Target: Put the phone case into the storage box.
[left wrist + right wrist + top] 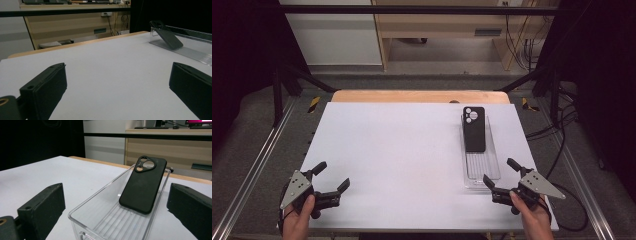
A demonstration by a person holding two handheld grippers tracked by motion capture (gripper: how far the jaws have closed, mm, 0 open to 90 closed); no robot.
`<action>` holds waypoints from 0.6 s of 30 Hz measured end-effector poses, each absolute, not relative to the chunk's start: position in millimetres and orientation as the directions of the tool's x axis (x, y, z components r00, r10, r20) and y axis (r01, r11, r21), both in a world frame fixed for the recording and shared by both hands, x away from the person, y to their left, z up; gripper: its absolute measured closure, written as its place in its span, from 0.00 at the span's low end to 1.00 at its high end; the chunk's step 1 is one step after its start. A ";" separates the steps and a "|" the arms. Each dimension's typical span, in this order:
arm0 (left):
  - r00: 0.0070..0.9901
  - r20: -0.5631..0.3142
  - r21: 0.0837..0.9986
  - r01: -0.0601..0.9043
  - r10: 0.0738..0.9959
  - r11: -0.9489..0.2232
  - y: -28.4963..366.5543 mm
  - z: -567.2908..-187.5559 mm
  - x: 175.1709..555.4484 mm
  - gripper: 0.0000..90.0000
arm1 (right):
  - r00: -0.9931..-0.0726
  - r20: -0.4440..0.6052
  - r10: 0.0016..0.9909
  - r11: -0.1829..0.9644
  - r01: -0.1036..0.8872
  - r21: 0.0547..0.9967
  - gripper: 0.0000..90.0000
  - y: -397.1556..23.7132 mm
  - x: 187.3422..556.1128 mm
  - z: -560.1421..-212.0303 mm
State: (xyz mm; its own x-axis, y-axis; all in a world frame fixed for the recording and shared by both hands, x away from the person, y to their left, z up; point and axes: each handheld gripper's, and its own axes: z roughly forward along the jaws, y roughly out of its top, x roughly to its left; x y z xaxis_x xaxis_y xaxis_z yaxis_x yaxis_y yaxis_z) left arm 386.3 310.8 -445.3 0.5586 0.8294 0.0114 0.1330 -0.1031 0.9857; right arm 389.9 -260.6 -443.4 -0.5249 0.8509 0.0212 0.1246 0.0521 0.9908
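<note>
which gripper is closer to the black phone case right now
Right. The right gripper sits open just off the near end of the clear tray holding the phone case; the left gripper is open far across the table.

matt black phone case (142,186), glossy clear ribbed plastic tray (100,220).

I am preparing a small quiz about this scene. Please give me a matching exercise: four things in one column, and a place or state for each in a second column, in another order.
Things:
1. phone case
2. clear tray
3. left gripper
4. right gripper

Places or states:
a. open, at the table's near left corner
b. black, leaning tilted against the far end of a container
c. open, just in front of the container's near end
d. transparent, lying on the right half of the table

Pairs: 1-b, 2-d, 3-a, 4-c
</note>
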 end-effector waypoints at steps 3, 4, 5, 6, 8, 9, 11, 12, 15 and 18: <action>0.561 0.012 0.986 0.132 0.828 -0.104 310.5 -445.3 386.3 0.02 | -0.530 0.018 0.848 0.057 0.124 0.991 0.02 -259.1 390.8 -443.7; 0.561 0.013 0.986 0.132 0.828 -0.105 310.3 -445.3 386.4 0.02 | -0.532 0.019 0.847 0.056 0.125 0.991 0.02 -258.6 391.1 -443.9; 0.562 0.014 0.986 0.131 0.827 -0.105 310.1 -445.3 386.4 0.02 | -0.532 0.022 0.846 0.055 0.129 0.990 0.02 -258.1 391.2 -444.2; 0.564 0.014 0.986 0.131 0.826 -0.106 310.0 -445.3 386.4 0.02 | -0.532 0.020 0.846 0.056 0.127 0.990 0.02 -257.8 391.8 -444.5; 0.566 0.015 0.986 0.130 0.824 -0.107 309.7 -445.2 386.3 0.02 | -0.534 0.023 0.845 0.055 0.130 0.990 0.02 -257.4 392.6 -444.8; 0.566 0.016 0.986 0.130 0.824 -0.108 309.5 -445.2 386.3 0.02 | -0.535 0.025 0.845 0.053 0.131 0.990 0.02 -256.9 393.0 -444.9; 0.567 0.017 0.986 0.129 0.824 -0.109 309.2 -445.2 386.3 0.02 | -0.536 0.025 0.844 0.053 0.131 0.990 0.02 -256.2 394.2 -445.3; 0.568 0.018 0.986 0.128 0.823 -0.110 309.1 -445.2 386.3 0.01 | -0.537 0.025 0.843 0.054 0.130 0.990 0.02 -255.9 394.8 -445.6; 0.570 0.018 0.986 0.126 0.821 -0.109 308.5 -445.1 386.1 0.01 | -0.541 0.027 0.841 0.054 0.132 0.990 0.02 -254.4 396.3 -446.3; 0.573 0.019 0.986 0.126 0.819 -0.111 307.8 -445.1 386.2 0.01 | -0.544 0.031 0.838 0.051 0.135 0.990 0.02 -253.0 397.1 -446.5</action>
State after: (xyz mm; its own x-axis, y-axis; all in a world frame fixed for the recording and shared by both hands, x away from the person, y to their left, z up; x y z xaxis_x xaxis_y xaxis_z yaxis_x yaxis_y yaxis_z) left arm 386.2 307.8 -445.1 0.5730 0.8194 0.0189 0.1258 -0.1107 0.9859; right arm 397.1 -253.0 -446.5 -0.5442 0.8384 0.0309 0.1350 0.0511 0.9895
